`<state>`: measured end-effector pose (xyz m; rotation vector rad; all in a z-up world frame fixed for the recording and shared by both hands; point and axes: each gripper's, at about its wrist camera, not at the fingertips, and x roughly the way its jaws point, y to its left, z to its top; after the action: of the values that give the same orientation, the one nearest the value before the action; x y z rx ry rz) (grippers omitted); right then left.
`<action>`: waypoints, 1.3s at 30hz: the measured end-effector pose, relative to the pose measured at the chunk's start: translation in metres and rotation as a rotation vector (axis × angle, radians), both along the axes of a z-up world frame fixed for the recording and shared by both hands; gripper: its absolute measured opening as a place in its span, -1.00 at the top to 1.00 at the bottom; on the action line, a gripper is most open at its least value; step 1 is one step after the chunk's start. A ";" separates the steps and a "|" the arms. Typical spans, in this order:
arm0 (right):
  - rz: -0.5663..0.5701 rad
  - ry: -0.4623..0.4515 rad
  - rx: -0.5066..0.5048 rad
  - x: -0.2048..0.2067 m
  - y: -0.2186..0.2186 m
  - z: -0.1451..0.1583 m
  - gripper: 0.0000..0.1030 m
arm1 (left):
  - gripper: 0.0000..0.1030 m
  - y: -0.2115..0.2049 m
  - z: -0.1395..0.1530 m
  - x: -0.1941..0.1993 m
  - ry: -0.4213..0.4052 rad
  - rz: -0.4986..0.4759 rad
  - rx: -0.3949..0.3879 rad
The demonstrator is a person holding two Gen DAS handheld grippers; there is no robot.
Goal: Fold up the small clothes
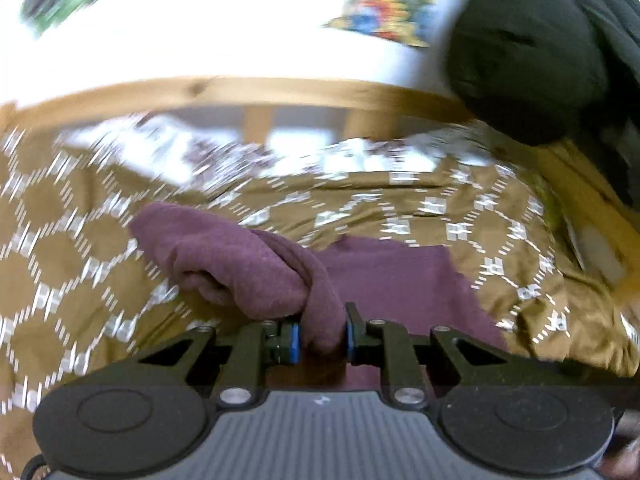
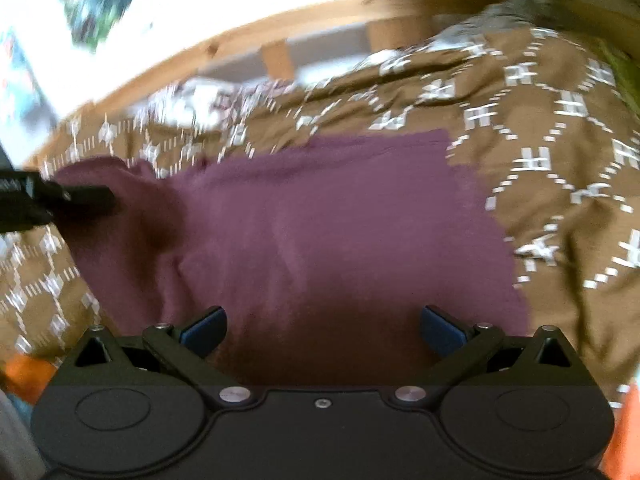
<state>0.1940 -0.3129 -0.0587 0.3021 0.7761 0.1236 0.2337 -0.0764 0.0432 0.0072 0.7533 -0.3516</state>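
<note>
A purple garment (image 2: 320,220) lies spread on a brown patterned bed cover (image 2: 560,120). My left gripper (image 1: 322,338) is shut on a bunched fold of the purple garment (image 1: 240,264), lifted off the cover, with the cloth pinched between the blue pads (image 1: 295,340). In the right wrist view that left gripper (image 2: 80,196) shows as a dark shape at the garment's raised left corner. My right gripper (image 2: 322,328) hangs over the near part of the flat garment, jaws wide open and nothing between them.
A wooden bed frame (image 1: 280,92) runs along the far side, with a white wall and colourful posters (image 1: 384,4) behind it. A large black shape (image 1: 528,52) sits at the upper right. Orange cloth (image 2: 24,376) shows at the lower corners of the right wrist view.
</note>
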 end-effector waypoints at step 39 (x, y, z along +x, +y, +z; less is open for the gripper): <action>-0.056 -0.108 0.645 -0.007 -0.101 -0.006 -0.99 | -0.87 -0.109 -0.055 -0.122 -0.123 -0.224 0.340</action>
<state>0.1868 -0.4140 -0.0646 0.9203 0.6030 0.3354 0.1113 -0.1851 -0.0122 0.4326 0.6841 -0.4288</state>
